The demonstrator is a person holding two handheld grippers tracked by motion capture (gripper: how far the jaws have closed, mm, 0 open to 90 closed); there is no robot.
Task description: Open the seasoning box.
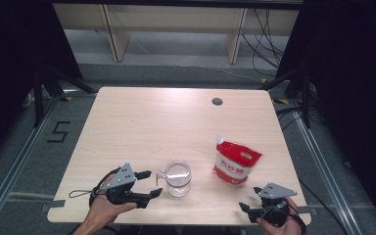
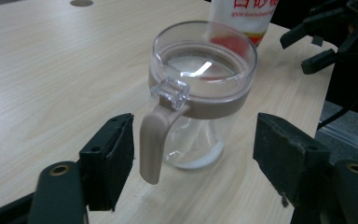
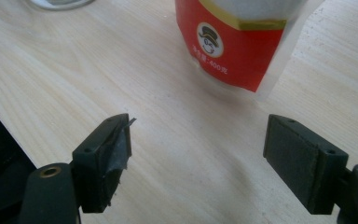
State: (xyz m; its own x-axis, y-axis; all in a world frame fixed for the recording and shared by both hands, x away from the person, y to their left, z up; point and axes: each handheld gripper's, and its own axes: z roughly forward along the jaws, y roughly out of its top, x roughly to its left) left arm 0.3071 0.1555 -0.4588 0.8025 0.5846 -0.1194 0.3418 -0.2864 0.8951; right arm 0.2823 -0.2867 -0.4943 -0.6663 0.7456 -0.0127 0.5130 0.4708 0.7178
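left tool point(image 1: 152, 183): wide open and holding nothing. in the left gripper view its jaws sit either side of the cup's handle without touching it
right tool point(image 1: 247, 207): also spread wide with nothing between the jaws, just bare bench, near the front right corner
cup point(image 1: 178, 178): clear glass with a lid and a brownish band round the top, standing upright near the front edge of the bench point(image 1: 142, 122), just beside the left tool
handle point(image 2: 153, 145): tan, points straight back at the left tool, clear clip thing above it
pouch point(image 1: 235, 162): red and white bag with a spout corner, upright-ish, right of the cup and a bit apart from it, in front of the right tool
inside the cup: looks like a bit of white stuff at the bottom, can't really tell what
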